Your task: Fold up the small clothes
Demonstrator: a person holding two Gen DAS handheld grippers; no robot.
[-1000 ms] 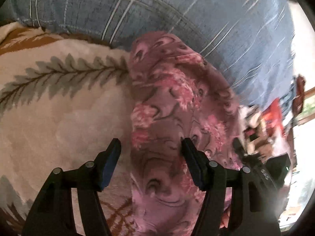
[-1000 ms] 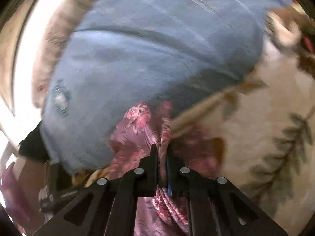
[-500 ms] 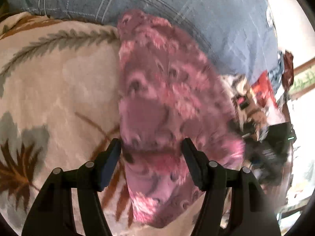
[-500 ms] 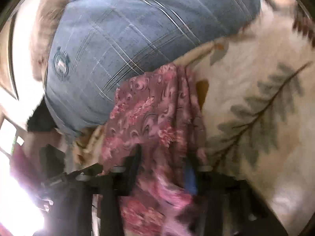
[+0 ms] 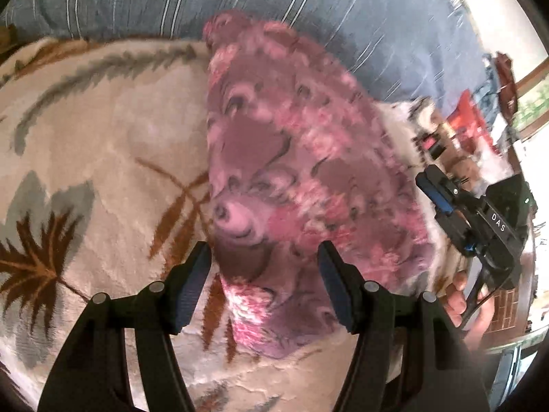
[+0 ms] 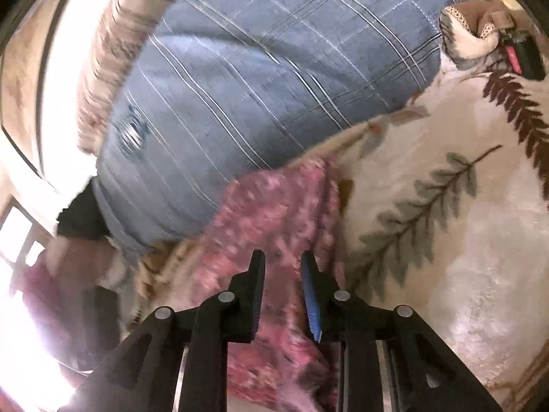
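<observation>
Now right gripper (image 6: 283,264) fingers opening off the pink floral garment (image 5: 302,171), left gripper (image 5: 264,267) fingers apart.

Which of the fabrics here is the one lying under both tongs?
The pink floral garment, folded on the cream leaf-print blanket; the blue checked cloth lies farther back.

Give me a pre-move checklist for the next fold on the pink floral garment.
1. Right gripper clear of the pink floral garment: ok, jaws opening, nothing pinched between them.
2. Left gripper open, holding nothing: ok.
3. Garment lying on the leaf-pattern blanket: ok.
4. Garment's far end clear of the blue plaid pillow: not ok, it lies against it.
5. Fold flat and even: cannot tell, blurred.
</observation>
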